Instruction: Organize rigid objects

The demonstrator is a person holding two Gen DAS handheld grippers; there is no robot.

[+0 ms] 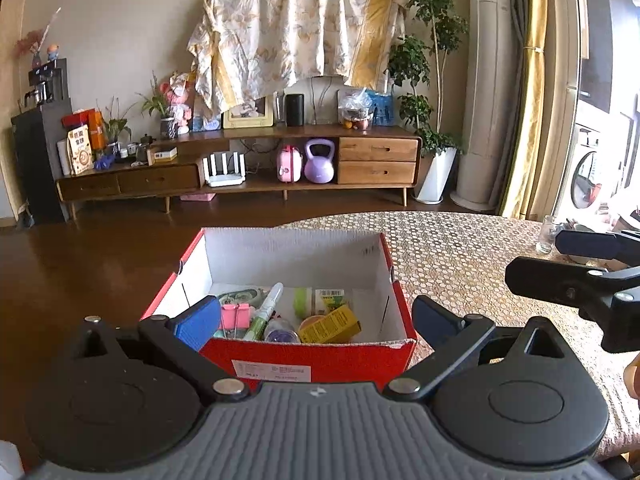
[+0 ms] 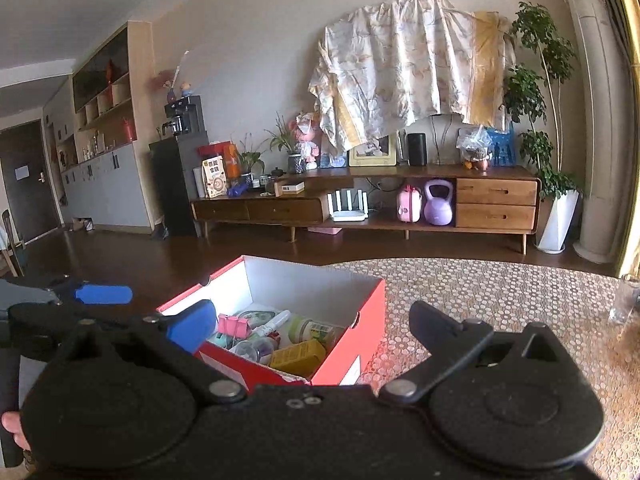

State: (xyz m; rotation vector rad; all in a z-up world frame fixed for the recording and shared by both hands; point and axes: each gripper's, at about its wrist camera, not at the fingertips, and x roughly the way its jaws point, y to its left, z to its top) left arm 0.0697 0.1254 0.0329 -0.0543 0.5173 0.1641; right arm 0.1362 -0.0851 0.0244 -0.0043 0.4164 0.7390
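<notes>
While both grippers hover empty, the red cardboard box on the mosaic-patterned table holds everything.
Left gripper and right gripper gape wide; apparently nothing remains outside, so check before withdrawing, clearing the yellow carton.

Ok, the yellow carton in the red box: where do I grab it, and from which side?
Grip the yellow carton across its flat side faces, coming down from above. It lies tilted on top of the pile against the red box's near wall, so only the top is free. The left gripper stands open over it; the walls block any sideways approach.
</notes>
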